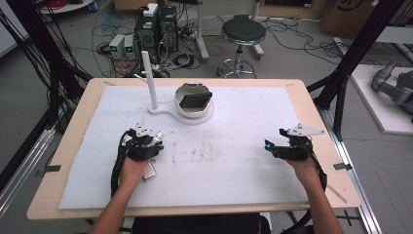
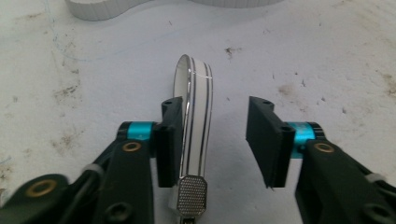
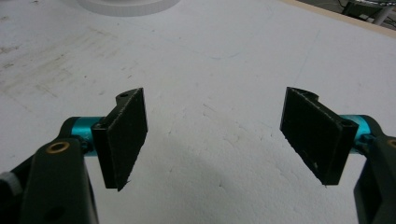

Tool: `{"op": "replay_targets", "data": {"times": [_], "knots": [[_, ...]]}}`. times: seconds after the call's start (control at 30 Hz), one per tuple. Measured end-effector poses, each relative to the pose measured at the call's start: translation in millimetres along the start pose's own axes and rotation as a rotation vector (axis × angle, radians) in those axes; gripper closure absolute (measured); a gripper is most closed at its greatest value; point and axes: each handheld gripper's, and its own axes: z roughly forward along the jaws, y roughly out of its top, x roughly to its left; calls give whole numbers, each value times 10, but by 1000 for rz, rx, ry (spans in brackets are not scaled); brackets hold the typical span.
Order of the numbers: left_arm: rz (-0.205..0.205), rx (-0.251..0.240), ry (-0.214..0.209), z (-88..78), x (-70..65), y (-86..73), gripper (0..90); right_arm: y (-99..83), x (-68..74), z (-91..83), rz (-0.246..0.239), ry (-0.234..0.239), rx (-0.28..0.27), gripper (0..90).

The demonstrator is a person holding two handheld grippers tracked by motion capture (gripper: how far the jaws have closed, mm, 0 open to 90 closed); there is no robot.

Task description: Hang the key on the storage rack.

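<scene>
Both forearms reach in from the near edge of the counter (image 1: 78, 146), hands low over its white mat. The left gripper (image 2: 215, 140) stands partly open — a white, silver-edged bracelet (image 2: 196, 116) lies between its jaws, against one pad and clear of the other. The right gripper (image 3: 219, 140) — well apart — gapes wide, holding nothing.

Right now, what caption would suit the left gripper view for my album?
Open left claw straddling a white, silver-striped watch band on the white mat.

Two tools (image 1: 158, 141) (image 1: 272, 145), one watch (image 2: 194, 126), one stand (image 1: 180, 109)
</scene>
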Motion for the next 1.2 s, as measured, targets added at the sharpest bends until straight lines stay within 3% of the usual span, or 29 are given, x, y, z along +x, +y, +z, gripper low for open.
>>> {"op": "replay_targets", "data": {"times": [0.2, 0.27, 0.4, 0.43, 0.5, 0.57, 0.6, 0.63, 0.73, 0.87, 1.0, 1.1, 1.2], "knots": [[26, -41, 28, -51, 9, -4, 467, -1, -7, 0, 1, -2, 0, 236], [9, -36, 42, -42, 37, -21, 449, -1, -5, 2, -1, 1, 2, 237], [-21, 4, 56, -11, 109, -62, 457, 1, 0, 0, -3, 4, 1, 238], [-30, 38, 48, 11, 132, -84, 464, 1, 0, -1, -2, 4, 1, 238], [-33, 41, 45, 17, 137, -94, 477, 0, 0, 2, -2, 4, 1, 238], [-27, 46, 36, 14, 139, -85, 494, 0, 2, 2, -2, 3, 4, 238], [-13, 45, 26, 13, 134, -83, 581, 2, 4, 3, -5, 5, 4, 238], [-7, 39, 21, 17, 123, -83, 581, 2, 4, 3, -5, 5, 4, 238], [10, 41, 9, 20, 94, -75, 744, 3, 7, 6, -7, 5, 2, 238], [14, 46, 7, 20, 101, -62, 746, 1, 5, 1, -3, 5, 4, 238], [14, 2, 5, -30, 94, -14, 747, 1, -2, -1, -2, 6, 0, 238], [-3, -69, -2, -132, 110, 48, 747, -2, -9, 0, 0, 3, 1, 238], [-45, -145, -22, -243, 160, 105, 747, 0, -5, 0, 0, 3, 1, 238]]}}
